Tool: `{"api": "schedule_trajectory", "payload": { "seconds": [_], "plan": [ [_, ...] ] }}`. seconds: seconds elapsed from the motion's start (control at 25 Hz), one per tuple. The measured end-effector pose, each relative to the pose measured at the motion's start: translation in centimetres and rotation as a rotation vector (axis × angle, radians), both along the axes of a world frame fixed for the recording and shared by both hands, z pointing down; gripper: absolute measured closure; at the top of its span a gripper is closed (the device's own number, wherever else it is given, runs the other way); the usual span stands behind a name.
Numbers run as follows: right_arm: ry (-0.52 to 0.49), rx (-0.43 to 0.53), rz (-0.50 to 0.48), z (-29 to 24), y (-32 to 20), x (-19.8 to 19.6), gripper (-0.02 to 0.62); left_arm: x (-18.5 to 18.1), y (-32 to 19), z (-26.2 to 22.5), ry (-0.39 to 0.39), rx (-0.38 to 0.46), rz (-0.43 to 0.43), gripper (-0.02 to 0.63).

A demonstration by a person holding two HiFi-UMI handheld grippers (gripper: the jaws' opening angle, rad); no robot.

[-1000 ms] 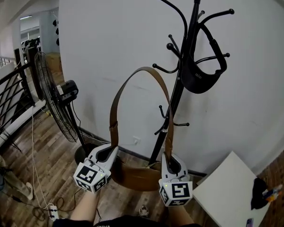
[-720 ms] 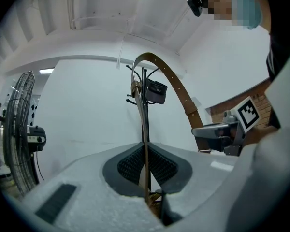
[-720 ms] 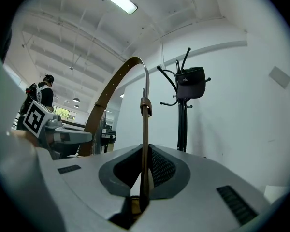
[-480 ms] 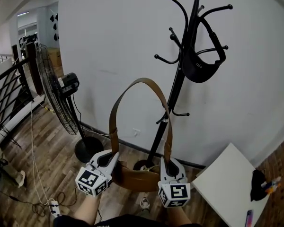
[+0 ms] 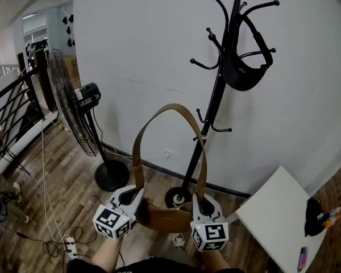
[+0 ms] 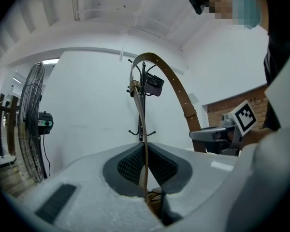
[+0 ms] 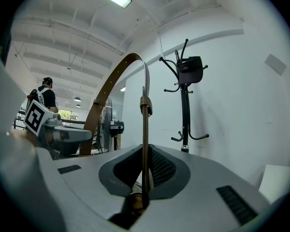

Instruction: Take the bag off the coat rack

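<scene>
White wall (image 5: 136, 56), wood floor (image 5: 62, 192), standing fan (image 5: 74, 107), white table (image 5: 273, 220).

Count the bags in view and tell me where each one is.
2. A brown bag hangs by its strap between the left gripper and right gripper. A black bag hangs high on the coat rack. A dark item on the white table is too small to identify.

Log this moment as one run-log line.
left tongs: shut on strap | right tongs: shut on strap | brown bag: hangs between them, clear of coat rack | black bag: on rack
</scene>
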State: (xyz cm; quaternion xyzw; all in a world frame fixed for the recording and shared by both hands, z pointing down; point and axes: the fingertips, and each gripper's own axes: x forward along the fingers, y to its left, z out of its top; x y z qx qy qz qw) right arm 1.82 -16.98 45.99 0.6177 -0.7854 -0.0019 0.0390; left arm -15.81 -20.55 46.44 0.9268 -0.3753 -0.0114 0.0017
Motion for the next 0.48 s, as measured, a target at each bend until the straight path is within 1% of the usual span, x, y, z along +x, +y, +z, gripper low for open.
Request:
{"api": "schedule_trajectory", "payload": {
  "seconds": [0.48],
  "plan": [
    [-0.018,-0.088,-0.034,3.8,1.7,-1.7,0.569,-1.7,2.3,3.3,-0.007,-0.066,-0.021,0.588]
  ]
}}
